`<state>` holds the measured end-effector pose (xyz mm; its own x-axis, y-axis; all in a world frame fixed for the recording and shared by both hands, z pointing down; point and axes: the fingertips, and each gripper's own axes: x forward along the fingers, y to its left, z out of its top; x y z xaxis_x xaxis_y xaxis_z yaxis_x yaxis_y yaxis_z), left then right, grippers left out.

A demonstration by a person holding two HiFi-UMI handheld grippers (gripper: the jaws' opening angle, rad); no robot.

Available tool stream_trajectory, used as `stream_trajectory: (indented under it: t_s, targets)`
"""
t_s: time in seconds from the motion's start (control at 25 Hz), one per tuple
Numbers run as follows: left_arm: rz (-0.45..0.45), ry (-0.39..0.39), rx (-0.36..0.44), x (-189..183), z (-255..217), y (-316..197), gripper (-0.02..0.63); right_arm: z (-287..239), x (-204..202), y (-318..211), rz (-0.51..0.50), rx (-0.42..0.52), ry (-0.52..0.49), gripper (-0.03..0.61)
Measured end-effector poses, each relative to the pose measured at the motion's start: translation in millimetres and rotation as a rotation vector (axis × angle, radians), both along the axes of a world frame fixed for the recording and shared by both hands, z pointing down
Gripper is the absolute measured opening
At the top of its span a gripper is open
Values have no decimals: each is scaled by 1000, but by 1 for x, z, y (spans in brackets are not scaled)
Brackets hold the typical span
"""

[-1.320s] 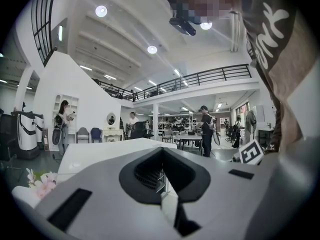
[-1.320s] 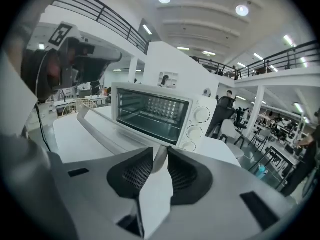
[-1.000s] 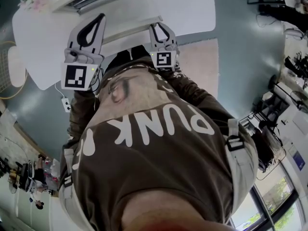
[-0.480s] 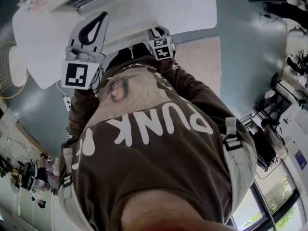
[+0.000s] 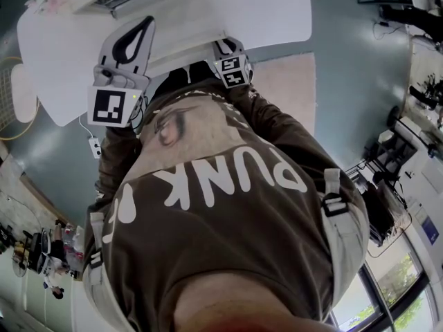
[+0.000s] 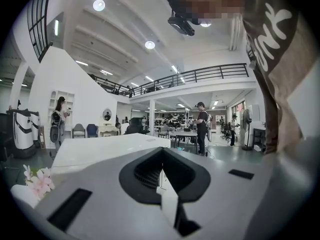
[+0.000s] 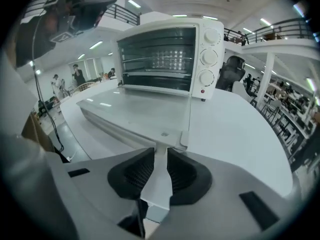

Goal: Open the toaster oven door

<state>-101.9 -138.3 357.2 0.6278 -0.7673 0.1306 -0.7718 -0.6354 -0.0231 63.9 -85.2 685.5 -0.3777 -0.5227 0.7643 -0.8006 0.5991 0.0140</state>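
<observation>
Right gripper view shows the white metal toaster oven with three round knobs (image 7: 165,54) standing on the wide white table (image 7: 240,134). Its glass door (image 7: 135,111) is swung all the way down and lies flat in front of the oven, so the racks inside show.

The right gripper (image 7: 160,151) is squeezed on the door's white bar handle (image 7: 183,138), at the door edge farthest from the oven. The handle fills the gap between the dark ribbed pads (image 7: 134,171). I think it holds there because the handle is made for pulling. Being far from the hinge also makes the door easy to swing. The gripper tips downward, which fits a door that has dropped low. The job looks done, or nearly; only letting go seems left.

The left gripper (image 6: 161,171) has its jaws pressed together with nothing in them. Its view shows no oven, only the table and a big room, so it seems aimed off to one side of the oven. It probably waits there to keep out of the door's way.
</observation>
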Motion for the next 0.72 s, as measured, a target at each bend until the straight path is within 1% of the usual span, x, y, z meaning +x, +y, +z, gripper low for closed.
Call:
stream_trajectory:
  t_s: [0.08, 0.16, 0.2, 0.28, 0.32, 0.36, 0.4, 0.44, 0.52, 0.6, 0.64, 0.72]
  targets:
    - [3, 2, 3, 0, 0, -2, 3, 8, 10, 5, -57, 28, 44, 84]
    - [2, 3, 4, -1, 3, -4, 3, 23, 35, 11, -79, 42, 91, 83]
    - [2, 1, 3, -2, 5, -5, 3, 26, 53, 12, -65, 45, 105, 90]
    - [-1, -5, 1, -3, 6, -5, 3, 14, 87, 2, 6, 57, 102, 77]
    - [-4, -7, 1, -5, 5, -5, 3, -3, 97, -11, 38, 80, 75, 76]
    - [-8, -8, 3, -6, 6, -6, 3, -26, 98, -27, 51, 116, 29, 74]
    - [-13, -7, 5, -8, 6, -8, 3, -54, 89, -46, 36, 161, -30, 72]
    - [-20, -4, 8, -11, 7, -9, 3, -84, 72, -64, -10, 212, -97, 71]
    - [-33, -3, 13, -14, 9, -11, 3, -151, 18, -88, -159, 316, -237, 71]
    - [-46, -8, 21, -18, 7, -10, 3, -219, -45, -95, -317, 420, -364, 66]
    - [-54, -11, 25, -19, 5, -9, 3, -248, -73, -94, -390, 469, -412, 57]
    - [-75, -15, 33, -24, 1, -8, 3, -290, -118, -84, -515, 535, -468, 48]
